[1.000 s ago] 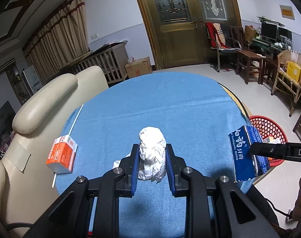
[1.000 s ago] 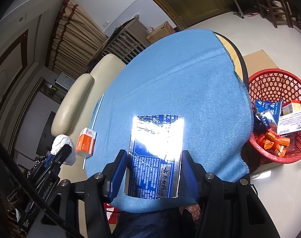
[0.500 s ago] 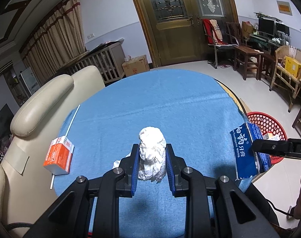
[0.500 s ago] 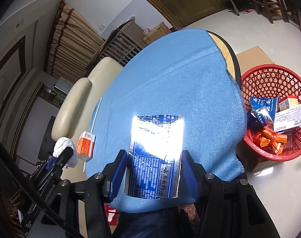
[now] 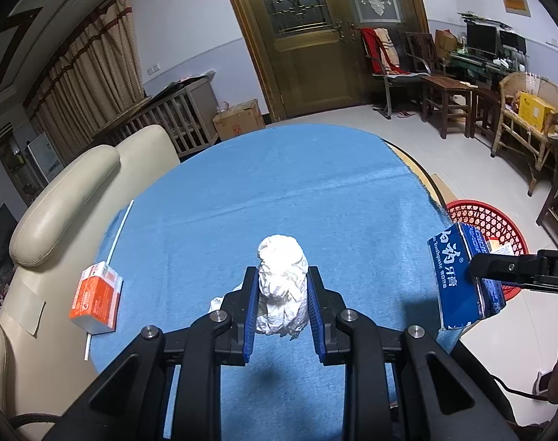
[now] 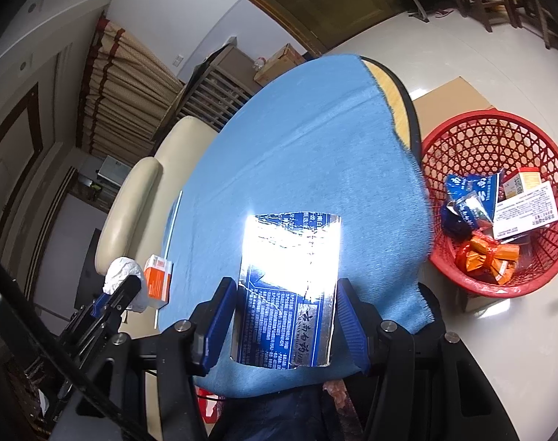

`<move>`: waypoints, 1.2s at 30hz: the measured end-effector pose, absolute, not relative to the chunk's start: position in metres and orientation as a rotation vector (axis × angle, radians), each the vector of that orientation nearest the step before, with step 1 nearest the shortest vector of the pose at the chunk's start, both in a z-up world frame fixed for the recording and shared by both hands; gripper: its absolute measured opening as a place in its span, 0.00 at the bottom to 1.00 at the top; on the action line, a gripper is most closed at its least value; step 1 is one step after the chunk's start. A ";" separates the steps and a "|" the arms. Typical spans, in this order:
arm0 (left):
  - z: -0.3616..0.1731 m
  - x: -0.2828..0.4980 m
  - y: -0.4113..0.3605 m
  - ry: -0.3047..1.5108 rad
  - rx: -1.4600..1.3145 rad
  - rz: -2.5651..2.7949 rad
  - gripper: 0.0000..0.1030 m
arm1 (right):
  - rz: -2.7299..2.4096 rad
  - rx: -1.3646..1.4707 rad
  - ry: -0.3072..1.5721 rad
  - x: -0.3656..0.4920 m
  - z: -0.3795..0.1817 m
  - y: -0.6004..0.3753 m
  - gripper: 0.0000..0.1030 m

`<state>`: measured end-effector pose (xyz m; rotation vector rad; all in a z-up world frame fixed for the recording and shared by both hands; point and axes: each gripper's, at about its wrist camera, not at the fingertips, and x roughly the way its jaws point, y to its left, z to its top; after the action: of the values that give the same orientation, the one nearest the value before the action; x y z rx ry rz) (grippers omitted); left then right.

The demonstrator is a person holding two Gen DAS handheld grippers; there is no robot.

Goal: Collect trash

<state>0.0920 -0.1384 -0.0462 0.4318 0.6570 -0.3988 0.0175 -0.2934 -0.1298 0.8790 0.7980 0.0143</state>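
Trash is nearing the basket (image 6: 492, 128) at two o'clock as I'm swinging the right gripper (image 6: 284, 316), clamped on the toothpaste box (image 6: 290, 286), toward it, while the left gripper (image 5: 282, 308) is pinching the tissue wad (image 5: 282, 286).

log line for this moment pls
left gripper: shut on tissue wad | right gripper: shut on toothpaste box | red basket: floor beside table
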 end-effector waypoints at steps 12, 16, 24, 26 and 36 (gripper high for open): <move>-0.051 0.093 -0.179 0.656 0.488 -0.451 0.27 | -0.016 0.945 0.762 0.009 -0.135 -0.330 0.56; -0.053 0.096 -0.193 0.660 0.511 -0.466 0.26 | -0.029 0.974 0.753 0.006 -0.140 -0.344 0.56; -0.059 0.095 -0.226 0.664 0.573 -0.507 0.27 | -0.070 1.041 0.730 -0.004 -0.154 -0.374 0.57; -0.060 0.095 -0.236 0.664 0.587 -0.517 0.27 | -0.087 1.055 0.721 -0.007 -0.157 -0.382 0.57; -0.066 0.092 -0.271 0.680 0.633 -0.587 0.27 | -0.164 1.123 0.680 -0.024 -0.167 -0.423 0.56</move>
<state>0.0918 -0.2710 -0.0664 0.6332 0.6798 -0.5869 -0.0238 -0.4230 -0.1671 1.1234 0.6801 -0.1642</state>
